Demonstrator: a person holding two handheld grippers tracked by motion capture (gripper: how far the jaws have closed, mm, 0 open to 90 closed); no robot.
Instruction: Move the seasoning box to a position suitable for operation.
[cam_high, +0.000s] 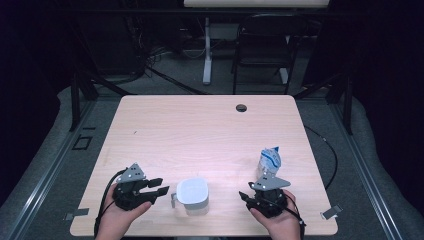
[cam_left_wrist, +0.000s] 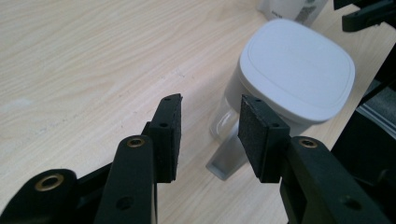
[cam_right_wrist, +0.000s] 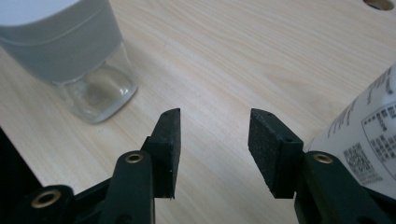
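Observation:
A clear jug with a white lid (cam_high: 193, 194) stands near the table's front edge, its handle toward my left gripper (cam_high: 164, 186). That gripper is open, and its jaws point at the handle from a short way off. In the left gripper view the handle (cam_left_wrist: 228, 151) lies just beyond the open left gripper (cam_left_wrist: 210, 135), with nothing between the pads. A white and blue milk carton (cam_high: 270, 161) stands right of the jug. My right gripper (cam_high: 246, 197) hovers open in front of the carton. In the right gripper view the right gripper (cam_right_wrist: 215, 149) holds nothing, with the jug (cam_right_wrist: 70, 51) at the left and the carton (cam_right_wrist: 369, 130) at the right.
The light wooden table (cam_high: 200, 130) has a round cable hole (cam_high: 241, 107) near its far edge. Beyond it stand a dark chair (cam_high: 262, 45) and a white desk leg (cam_high: 207, 50). Small clips sit at the front corners.

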